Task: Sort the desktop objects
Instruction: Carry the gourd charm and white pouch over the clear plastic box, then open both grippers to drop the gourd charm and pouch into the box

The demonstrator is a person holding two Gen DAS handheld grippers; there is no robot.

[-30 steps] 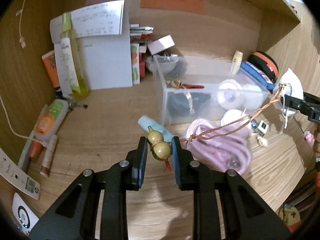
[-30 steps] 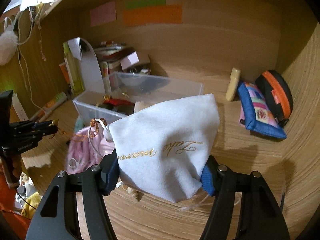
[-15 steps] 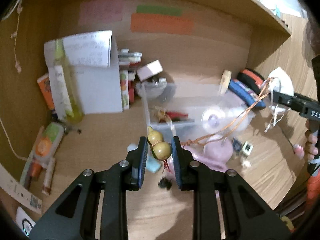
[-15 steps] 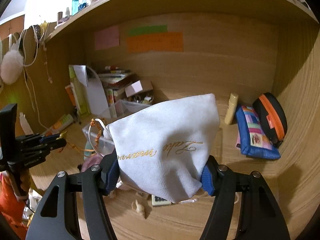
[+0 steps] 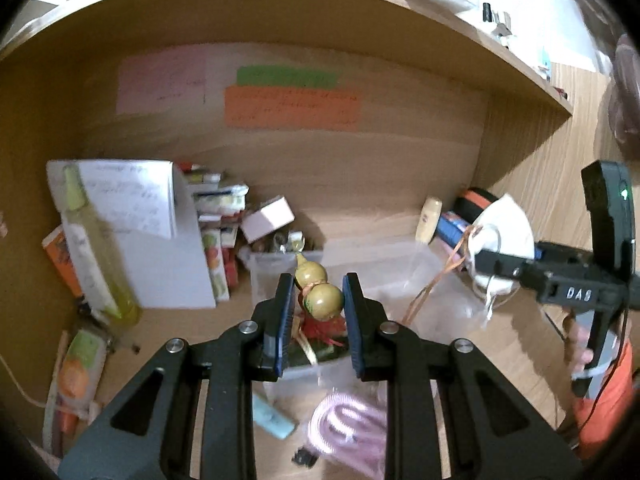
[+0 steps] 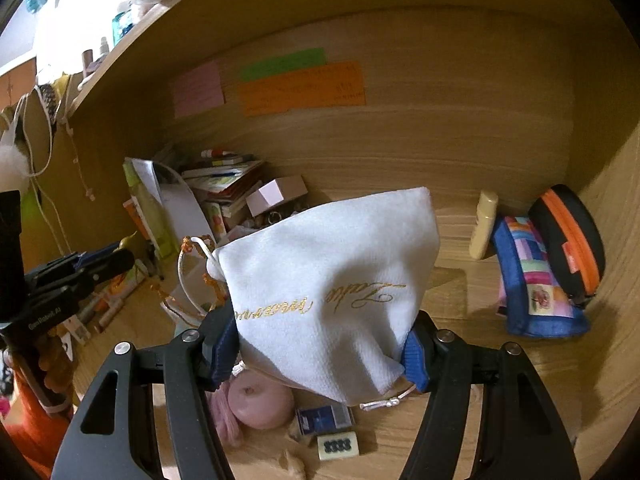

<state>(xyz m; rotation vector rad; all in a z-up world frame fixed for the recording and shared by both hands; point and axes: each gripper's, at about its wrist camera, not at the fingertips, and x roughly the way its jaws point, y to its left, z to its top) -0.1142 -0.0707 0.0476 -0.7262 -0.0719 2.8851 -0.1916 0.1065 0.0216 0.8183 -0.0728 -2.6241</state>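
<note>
The left gripper [image 5: 315, 305] clamps a small tan gourd charm [image 5: 318, 295] between its blue pads, red tassel hanging below. An orange cord [image 5: 434, 284] runs from the charm rightward to the white pouch [image 6: 328, 292], which the right gripper [image 6: 322, 350] pinches by both sides. Gold script on the pouch reads upside down, not legible; "DAS" is printed on the right gripper's body in the left view. Below the left gripper sits a clear plastic box [image 5: 384, 276], with a pink coiled cable [image 5: 352, 432] nearer. Beneath the pouch lie a mahjong tile [image 6: 338, 445] and a pink ball [image 6: 260, 402]. Right of the pouch rest a patchwork pouch [image 6: 528, 276] and a black-orange case [image 6: 568, 240].
</note>
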